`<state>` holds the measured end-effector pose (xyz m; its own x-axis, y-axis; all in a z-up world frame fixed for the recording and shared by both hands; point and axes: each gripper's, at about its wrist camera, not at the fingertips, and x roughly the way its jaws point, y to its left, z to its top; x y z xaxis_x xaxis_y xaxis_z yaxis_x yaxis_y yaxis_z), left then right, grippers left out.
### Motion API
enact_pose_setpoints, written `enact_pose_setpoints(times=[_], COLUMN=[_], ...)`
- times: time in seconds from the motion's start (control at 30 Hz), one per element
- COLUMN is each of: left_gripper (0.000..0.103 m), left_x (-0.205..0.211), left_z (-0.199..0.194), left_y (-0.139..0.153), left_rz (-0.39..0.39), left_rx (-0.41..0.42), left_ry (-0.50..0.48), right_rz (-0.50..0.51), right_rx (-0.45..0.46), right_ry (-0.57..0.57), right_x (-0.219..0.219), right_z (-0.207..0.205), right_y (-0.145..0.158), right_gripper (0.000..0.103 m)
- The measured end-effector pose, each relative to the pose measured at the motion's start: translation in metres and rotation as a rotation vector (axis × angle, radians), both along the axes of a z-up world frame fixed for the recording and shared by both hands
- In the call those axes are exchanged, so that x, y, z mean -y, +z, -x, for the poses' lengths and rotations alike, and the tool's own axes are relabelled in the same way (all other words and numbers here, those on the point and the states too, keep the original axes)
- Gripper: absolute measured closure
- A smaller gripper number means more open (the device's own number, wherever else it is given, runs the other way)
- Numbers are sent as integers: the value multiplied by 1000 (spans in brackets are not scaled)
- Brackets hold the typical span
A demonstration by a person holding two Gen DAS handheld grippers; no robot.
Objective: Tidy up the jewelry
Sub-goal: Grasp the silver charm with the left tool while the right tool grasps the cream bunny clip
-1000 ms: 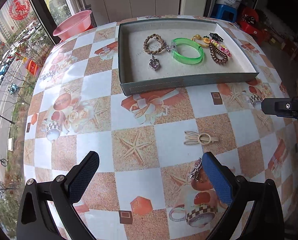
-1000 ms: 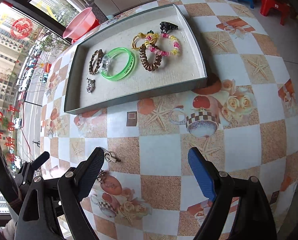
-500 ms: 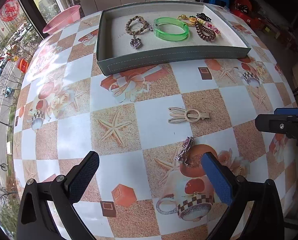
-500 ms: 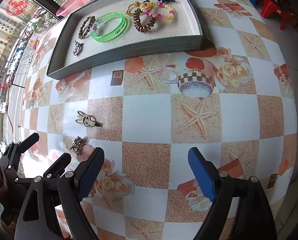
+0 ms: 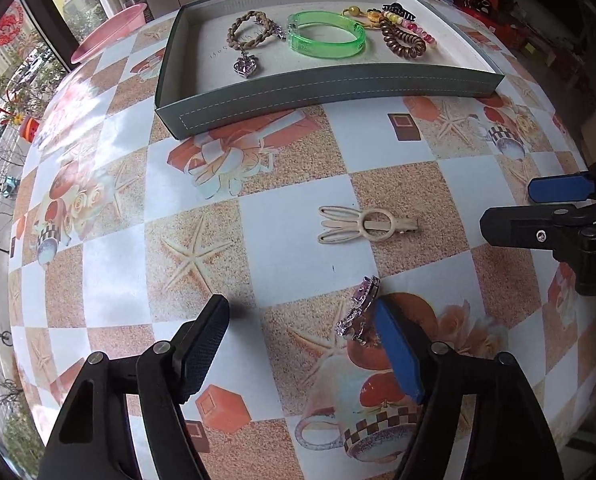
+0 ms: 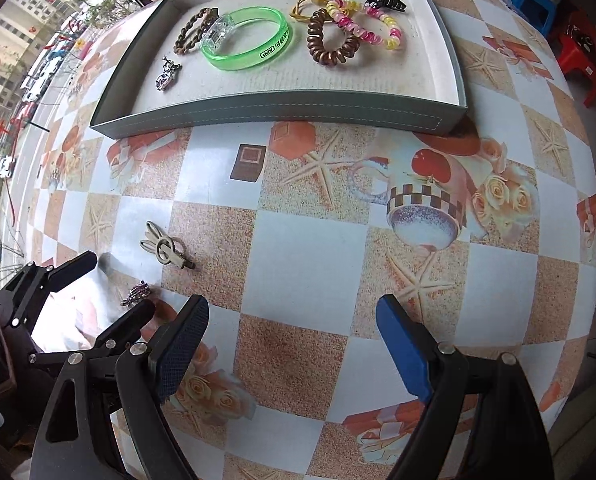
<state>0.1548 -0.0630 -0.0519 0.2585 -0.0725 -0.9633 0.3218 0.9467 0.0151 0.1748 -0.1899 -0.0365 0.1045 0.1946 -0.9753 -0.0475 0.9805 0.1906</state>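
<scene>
The left gripper [image 5: 302, 344] is wide open and low over the surface [image 5: 298, 240]. A sparkly purple clip [image 5: 358, 308] sits just inside its right finger [image 5: 398, 352]; I cannot tell if they touch. A cream bunny clip [image 5: 368, 224] lies a bit ahead of it. The gray tray [image 5: 318, 88] with bracelets is far ahead. The right gripper [image 6: 293, 344] is wide open too, holding nothing.

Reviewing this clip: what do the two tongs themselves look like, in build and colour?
Both the left tongs and the right tongs match: black frames with triangular cut-outs and silver screws. One finger pad has dark textured rubber, the other bright blue. No cables or markings show.
</scene>
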Motion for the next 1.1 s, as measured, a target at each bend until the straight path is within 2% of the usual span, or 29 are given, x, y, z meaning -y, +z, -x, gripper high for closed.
enact_pose_setpoints(times=[0.07,0.13,0.27,0.37,0.47,0.53,0.7,0.9,1.0,1.03,1.1], left_gripper=[21,30,36,51,71,73,73,73,73,73,73], left_x=[2,3,3,-9,-17,-24,-38,-49,-53,-54,-57], left_z=[1,3,7,9,11,13,19,14,14,12,10], left_y=[1,2,3,5,6,7,10,8,9,9,8], left_rz=[5,18,36,44,46,56,71,91,96,96,97], left_rx=[6,9,12,23,25,22,16,3,-2,-3,-7], left_ry=[-10,-14,9,26,39,55,84,114,122,124,127], right_rz=[-8,-9,-16,-19,-22,-18,20,132,177,178,186], right_rx=[3,5,3,1,4,13,36,86,103,106,106], right_ry=[28,59,100,114,138,161,249,344,374,378,374], right_x=[-5,-11,-25,-38,-52,-61,-91,-130,-143,-150,-154], right_z=[-4,-8,-16,-23,-27,-28,-28,-25,-20,-19,-17], right_y=[0,0,-3,-7,-10,-10,-13,-17,-18,-19,-19], right_gripper=[15,15,15,15,15,16,31,51,63,73,86])
